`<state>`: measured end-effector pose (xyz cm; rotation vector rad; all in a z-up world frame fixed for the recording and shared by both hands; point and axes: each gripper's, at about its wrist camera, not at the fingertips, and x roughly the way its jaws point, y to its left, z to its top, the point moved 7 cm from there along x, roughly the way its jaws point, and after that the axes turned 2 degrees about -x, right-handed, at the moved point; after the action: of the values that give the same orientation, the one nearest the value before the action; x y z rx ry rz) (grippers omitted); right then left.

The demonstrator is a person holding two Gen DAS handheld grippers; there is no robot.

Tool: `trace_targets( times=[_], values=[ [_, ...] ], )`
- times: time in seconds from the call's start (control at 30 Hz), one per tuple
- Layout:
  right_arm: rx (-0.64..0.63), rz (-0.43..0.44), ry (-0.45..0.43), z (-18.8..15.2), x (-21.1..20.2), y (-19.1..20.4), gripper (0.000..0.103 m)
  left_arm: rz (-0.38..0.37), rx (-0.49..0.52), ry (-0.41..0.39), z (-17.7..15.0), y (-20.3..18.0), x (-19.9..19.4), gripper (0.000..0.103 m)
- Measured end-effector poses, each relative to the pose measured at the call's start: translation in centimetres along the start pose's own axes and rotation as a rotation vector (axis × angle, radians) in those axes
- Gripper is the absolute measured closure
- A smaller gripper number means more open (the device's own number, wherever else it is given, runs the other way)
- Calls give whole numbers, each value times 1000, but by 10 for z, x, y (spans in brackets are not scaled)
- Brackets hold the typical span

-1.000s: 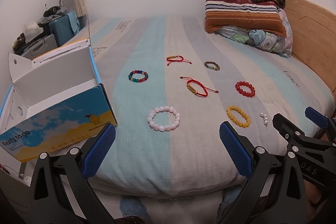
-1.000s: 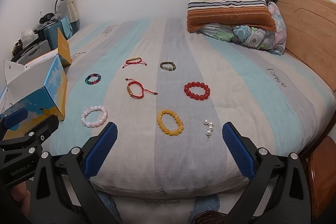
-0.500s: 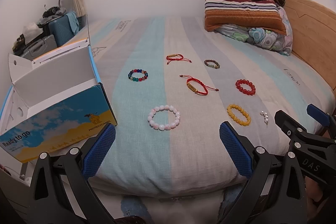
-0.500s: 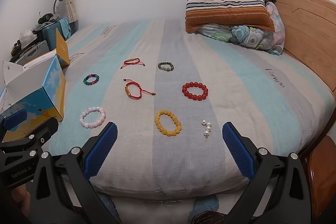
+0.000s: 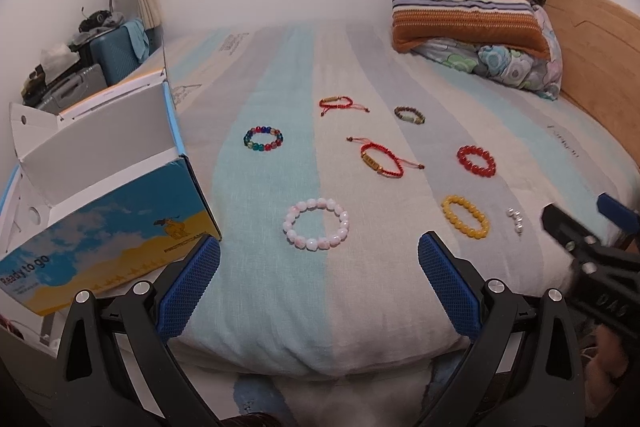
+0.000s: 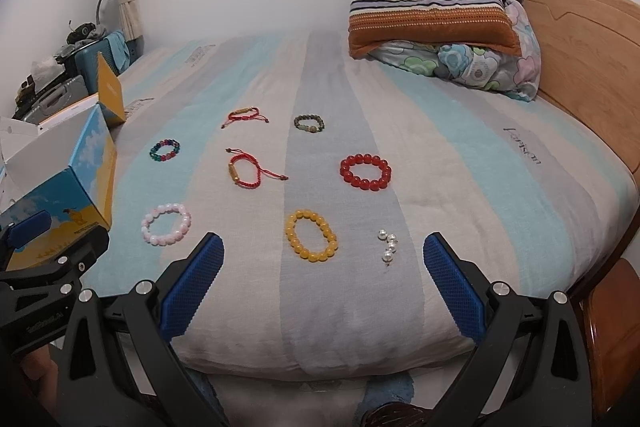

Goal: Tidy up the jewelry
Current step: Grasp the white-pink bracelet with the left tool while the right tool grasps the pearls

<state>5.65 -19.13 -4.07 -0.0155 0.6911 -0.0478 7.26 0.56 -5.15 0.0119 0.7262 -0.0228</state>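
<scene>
While the open cardboard box point(image 5: 108, 203) is sitting at the bed's point(image 6: 460, 155) left edge, its inside hidden, the bracelets are lying spread over the striped sheet to the box's right: pink bracelet point(image 5: 316, 229) nearest it, yellow bracelet point(image 6: 311, 235) and pearl earrings point(image 6: 387, 247) beyond. Left gripper point(image 5: 319, 285) and right gripper point(image 6: 323, 285) are hovering, jaws wide, gripping nothing.

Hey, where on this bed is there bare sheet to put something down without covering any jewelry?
Free: the wide strip of bed between the red bead bracelet and the wooden headboard, and the far stretch before the pillows. Crowded: the middle, from the pink bracelet to the pearls.
</scene>
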Motion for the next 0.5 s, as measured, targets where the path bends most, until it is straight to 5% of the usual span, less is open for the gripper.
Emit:
trace_targets(
  times=[0.5],
  values=[
    [31,12,190,-6,78,-36,7,4,22,149,-7,3,85,5]
  ],
)
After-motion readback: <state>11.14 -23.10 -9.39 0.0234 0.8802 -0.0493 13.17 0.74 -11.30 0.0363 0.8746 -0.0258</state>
